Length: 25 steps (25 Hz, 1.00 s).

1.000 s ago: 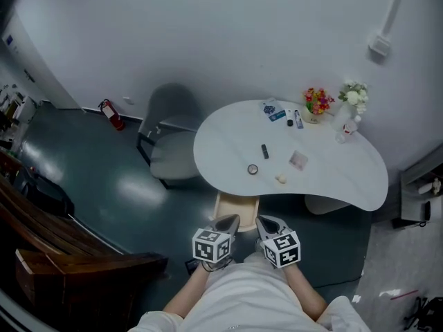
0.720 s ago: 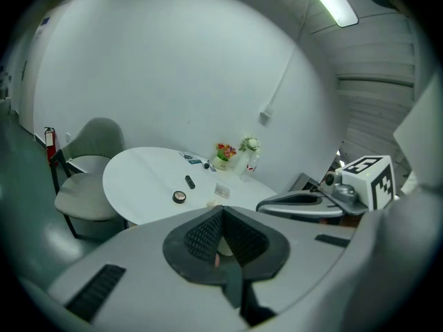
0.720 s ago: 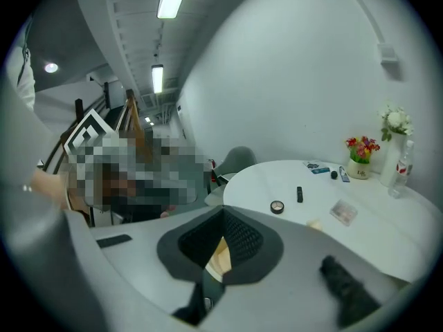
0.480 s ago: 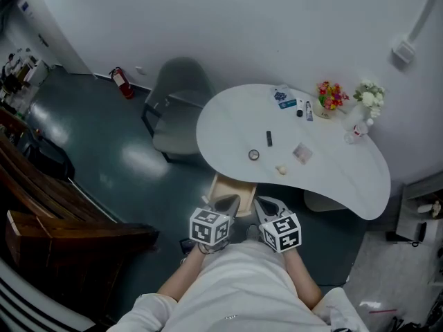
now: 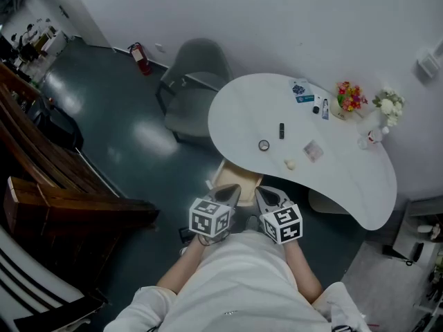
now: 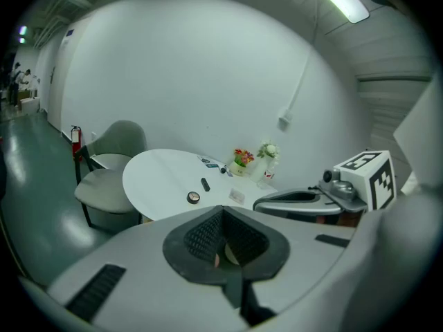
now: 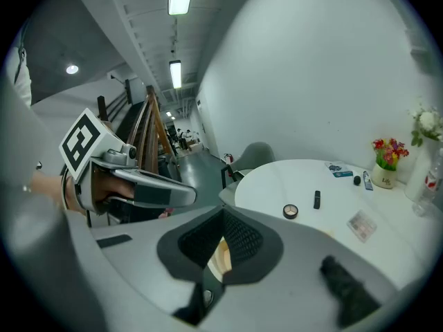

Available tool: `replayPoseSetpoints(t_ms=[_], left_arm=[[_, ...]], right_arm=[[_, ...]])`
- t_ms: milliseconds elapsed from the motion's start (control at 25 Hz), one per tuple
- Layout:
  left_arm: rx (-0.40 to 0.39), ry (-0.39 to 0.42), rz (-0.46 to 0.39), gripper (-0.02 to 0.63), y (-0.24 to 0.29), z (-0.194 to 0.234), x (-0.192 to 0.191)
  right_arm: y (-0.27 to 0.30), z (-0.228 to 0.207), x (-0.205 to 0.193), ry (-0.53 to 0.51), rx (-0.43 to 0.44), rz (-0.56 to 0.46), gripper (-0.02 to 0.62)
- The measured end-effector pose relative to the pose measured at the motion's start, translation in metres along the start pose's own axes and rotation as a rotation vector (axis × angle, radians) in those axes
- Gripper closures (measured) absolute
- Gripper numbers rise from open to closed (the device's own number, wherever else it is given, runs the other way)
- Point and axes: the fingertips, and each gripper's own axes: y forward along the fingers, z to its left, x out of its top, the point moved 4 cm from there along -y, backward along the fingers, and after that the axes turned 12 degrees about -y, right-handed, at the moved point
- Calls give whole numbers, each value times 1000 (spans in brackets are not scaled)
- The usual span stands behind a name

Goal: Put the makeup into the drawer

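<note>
Nearest me, the person holds both tools side by side, low in front of the body and tilted down towards the surface. The left tool (image 5: 227,191) is clenched with nothing in it, and the right tool (image 5: 267,195) is the same (pads pressed together, empty). Just past their tips an open wooden drawer (image 5: 239,175) sticks out from under the near edge of the white surface (image 5: 242,113). The makeup lies on top, apart from both tools: a pale lump (image 5: 291,164) closest to the edge, then a round compact (image 5: 264,144), a clear palette (image 5: 313,150) and a black stick (image 5: 282,130). Farther back, more small items sit beside a pot of coloured flowers (image 5: 349,97). A grey chair (image 5: 197,92) stands by the far left end.
</note>
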Motion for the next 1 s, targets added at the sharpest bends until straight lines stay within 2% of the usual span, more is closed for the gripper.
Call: replayPoseSetpoints(t_ms=[480, 840, 880, 960, 1000], left_arm=[[51, -33, -23, 597, 8, -3, -6], [81, -68, -44, 597, 23, -9, -15], [87, -77, -48, 597, 24, -9, -17], [102, -93, -57, 597, 27, -8, -19], [112, -100, -61, 597, 28, -7, -19]], right_arm=[[1, -13, -15, 0, 59, 18, 583], [6, -57, -39, -57, 18, 79, 579], [9, -62, -41, -64, 21, 91, 576], [16, -72, -44, -78, 32, 111, 520], [20, -77, -46, -84, 35, 117, 512]])
